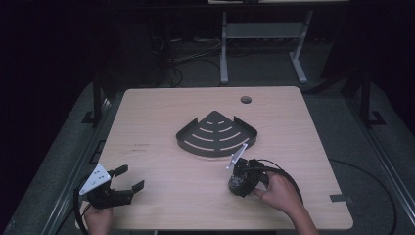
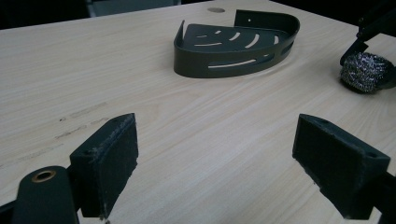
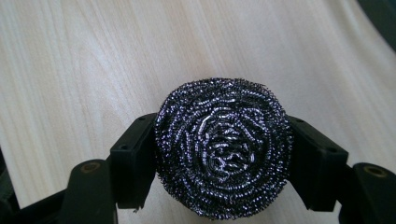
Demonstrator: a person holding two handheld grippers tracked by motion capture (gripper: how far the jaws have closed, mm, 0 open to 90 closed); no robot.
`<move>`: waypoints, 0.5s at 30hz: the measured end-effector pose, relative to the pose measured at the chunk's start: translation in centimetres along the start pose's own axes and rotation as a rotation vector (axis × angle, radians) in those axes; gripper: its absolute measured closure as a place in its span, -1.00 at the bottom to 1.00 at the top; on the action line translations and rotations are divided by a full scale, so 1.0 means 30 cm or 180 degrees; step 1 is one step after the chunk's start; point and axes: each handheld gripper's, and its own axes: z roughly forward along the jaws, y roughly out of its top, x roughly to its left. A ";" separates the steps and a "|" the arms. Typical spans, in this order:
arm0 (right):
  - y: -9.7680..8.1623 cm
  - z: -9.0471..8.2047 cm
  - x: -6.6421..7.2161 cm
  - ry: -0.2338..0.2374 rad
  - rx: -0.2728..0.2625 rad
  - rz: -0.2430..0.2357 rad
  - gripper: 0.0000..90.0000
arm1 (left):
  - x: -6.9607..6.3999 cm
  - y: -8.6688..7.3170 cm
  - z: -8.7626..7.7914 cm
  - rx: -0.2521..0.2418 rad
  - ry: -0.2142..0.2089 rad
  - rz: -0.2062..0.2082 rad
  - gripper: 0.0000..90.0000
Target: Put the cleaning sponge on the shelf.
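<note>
A round steel-wool scourer (image 3: 223, 147) sits between the two jaws of my right gripper (image 3: 223, 154), which is shut on it just above the wooden table. In the high view that right gripper (image 1: 240, 182) with the scourer (image 1: 238, 184) is at the front right of the table, and in the left gripper view the scourer (image 2: 365, 71) shows at the far right. A black corner shelf basket (image 1: 217, 134) with slotted floor lies mid-table; its curved wall (image 2: 224, 65) faces the left gripper. My left gripper (image 1: 128, 178) rests at the front left corner, jaws wide open and empty (image 2: 215, 161).
The light wood table (image 1: 161, 112) has a round cable hole (image 1: 245, 100) at the back right. A black cable (image 1: 284, 174) loops behind the right hand. Beyond the table stand a white desk frame (image 1: 262, 34) and floor cables.
</note>
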 end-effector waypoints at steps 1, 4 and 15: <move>0.000 0.000 0.000 0.0000 0.0000 0.0000 -0.30 | 0.000 0.000 0.000 0.0000 0.0000 0.0000 -0.70; 0.003 -0.019 -0.010 0.0006 -0.0023 0.0020 -0.30 | -0.002 0.001 0.000 -0.0004 0.0000 0.0016 -0.70; 0.037 -0.058 -0.046 0.0019 -0.0028 0.0012 -0.30 | 0.000 0.001 -0.001 -0.0003 0.0002 0.0006 -0.70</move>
